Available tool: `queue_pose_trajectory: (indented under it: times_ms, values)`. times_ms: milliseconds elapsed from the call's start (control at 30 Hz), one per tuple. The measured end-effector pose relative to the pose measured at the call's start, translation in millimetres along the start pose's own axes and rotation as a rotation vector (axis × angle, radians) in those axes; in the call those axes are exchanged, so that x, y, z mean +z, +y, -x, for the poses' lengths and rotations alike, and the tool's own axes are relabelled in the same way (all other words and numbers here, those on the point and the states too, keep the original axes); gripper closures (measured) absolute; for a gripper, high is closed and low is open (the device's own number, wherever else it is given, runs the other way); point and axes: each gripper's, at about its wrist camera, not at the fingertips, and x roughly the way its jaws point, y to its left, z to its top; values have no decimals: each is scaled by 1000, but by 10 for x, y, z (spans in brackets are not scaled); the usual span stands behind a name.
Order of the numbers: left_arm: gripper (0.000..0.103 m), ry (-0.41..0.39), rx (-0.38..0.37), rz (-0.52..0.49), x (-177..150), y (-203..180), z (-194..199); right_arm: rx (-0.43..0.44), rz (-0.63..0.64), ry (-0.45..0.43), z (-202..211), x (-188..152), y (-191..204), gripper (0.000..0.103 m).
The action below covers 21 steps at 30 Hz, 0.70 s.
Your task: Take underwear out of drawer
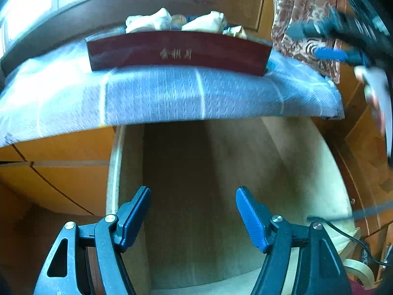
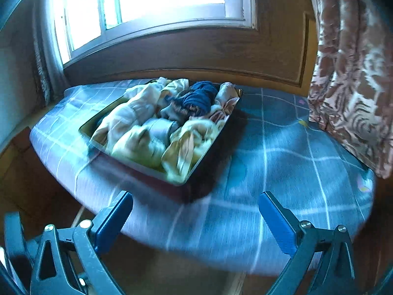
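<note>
Blue-padded fingers of the left gripper point(image 1: 192, 217) stand apart with nothing between them, poised over an open wooden drawer point(image 1: 319, 172) whose pale bottom shows bare in the left wrist view; only that view looks into the drawer. Above the drawer's far end lies the near edge of a surface covered by a blue checked cloth point(image 1: 152, 93), and on it stands a dark red box point(image 1: 179, 51) seen from the side, with gilt characters on its front wall and pale bundles rising over its rim. At that view's upper right the right gripper point(image 1: 316, 41) shows as a blur, its blue fingers spread. From the right wrist camera the right gripper point(image 2: 195, 215) is released wide, empty, hanging above the near edge of the cloth. This view alone looks down into the box point(image 2: 211, 150): it is packed with rolled underwear point(image 2: 147, 127), cream, white and grey pieces, with one dark blue roll point(image 2: 199, 95) toward the far corner. Beyond are a bright window point(image 2: 157, 2) and a patterned curtain point(image 2: 353, 78) by the right edge.
</note>
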Motion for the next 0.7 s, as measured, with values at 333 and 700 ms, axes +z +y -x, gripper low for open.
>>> queue_pose_trajectory:
  times_ms: [333,700]
  values:
    - [30,-186,121,-2,-87,-141,673,-61,-91,-77,669,-703,196,0]
    - [30,-277,314,69,-384,-245,1063,-151,-73,-111,1125,-1429,617,0]
